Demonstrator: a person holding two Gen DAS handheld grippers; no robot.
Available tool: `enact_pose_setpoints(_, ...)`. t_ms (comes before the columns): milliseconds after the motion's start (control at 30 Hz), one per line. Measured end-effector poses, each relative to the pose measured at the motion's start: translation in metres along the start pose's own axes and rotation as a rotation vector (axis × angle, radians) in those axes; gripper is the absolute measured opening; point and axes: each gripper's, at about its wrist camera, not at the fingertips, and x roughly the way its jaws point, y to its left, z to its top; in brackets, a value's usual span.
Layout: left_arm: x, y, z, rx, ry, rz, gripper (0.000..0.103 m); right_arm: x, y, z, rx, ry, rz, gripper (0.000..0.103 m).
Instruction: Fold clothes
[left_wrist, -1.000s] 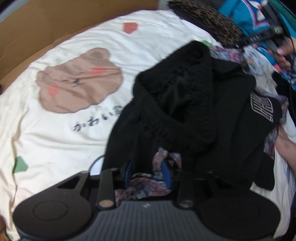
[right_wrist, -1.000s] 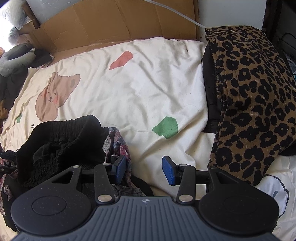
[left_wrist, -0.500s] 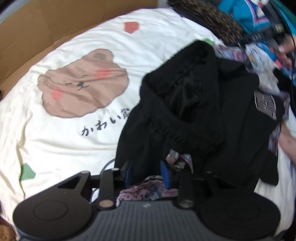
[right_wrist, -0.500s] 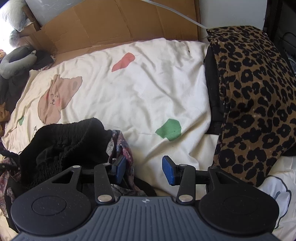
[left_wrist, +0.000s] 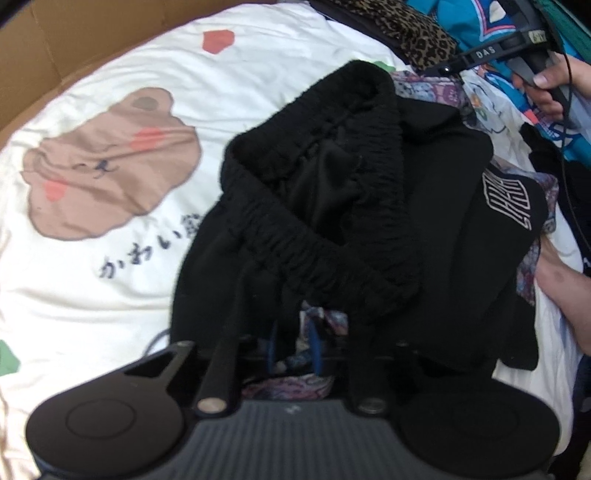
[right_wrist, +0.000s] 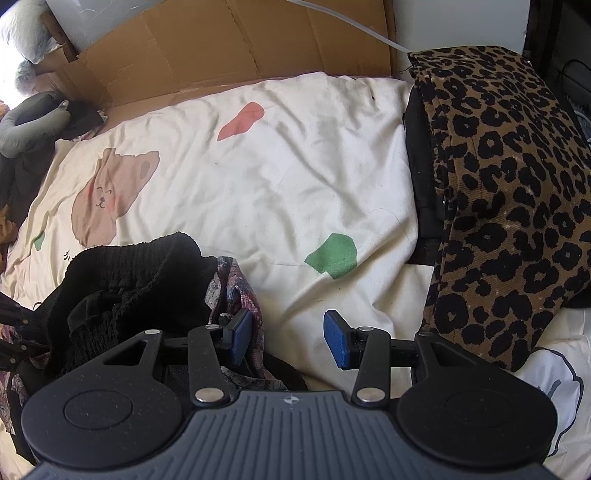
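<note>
The left tool (left_wrist: 291, 349) points forward and down, its two blue pads (left_wrist: 314, 349) drawn close together with only a narrow gap between them — dark cloth fills that gap, gripped at its edge. The right tool (right_wrist: 286, 339) is held level and low, its blue pads (right_wrist: 338, 341) spread wide apart with nothing between them. In the left wrist view the person's right hand (left_wrist: 554, 86) wraps the handle of the right tool, and a bare forearm (left_wrist: 565, 291) shows at the right edge.
</note>
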Motion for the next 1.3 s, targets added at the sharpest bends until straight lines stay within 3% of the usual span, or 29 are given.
enact_pose_setpoints(300,0.016,0.002,-0.001,-0.067,-0.004,-0.044,0.01,0.001,-0.002,-0.001,0.004,0.003,0.002,0.05)
enact_pose_setpoints(433,0.002,0.007,-0.008,-0.108,-0.076,-0.07,0.002,0.002,-0.003,0.002,0.003,-0.011,0.003,0.05)
enact_pose_setpoints(633,-0.035,0.025,-0.026,-0.205,-0.185,0.036,0.001,0.01,-0.004,0.011,-0.005,-0.034,0.003,0.05)
enact_pose_setpoints(833,-0.057,0.047,-0.035,-0.313,-0.247,0.117,0.001,0.017,-0.005,0.019,-0.012,-0.057,0.003,0.05)
enact_pose_setpoints(967,-0.054,0.059,-0.04,-0.38,-0.243,0.118,0.001,0.037,0.002,0.026,-0.013,-0.042,-0.016,0.05)
enact_pose_setpoints(1067,-0.047,0.054,-0.035,-0.378,-0.228,0.122,0.001,0.04,0.02,0.022,-0.048,-0.039,0.015,0.05)
enact_pose_setpoints(1300,-0.043,0.057,-0.034,-0.398,-0.207,0.161,0.001,0.037,0.045,0.01,-0.109,-0.003,-0.007,0.049)
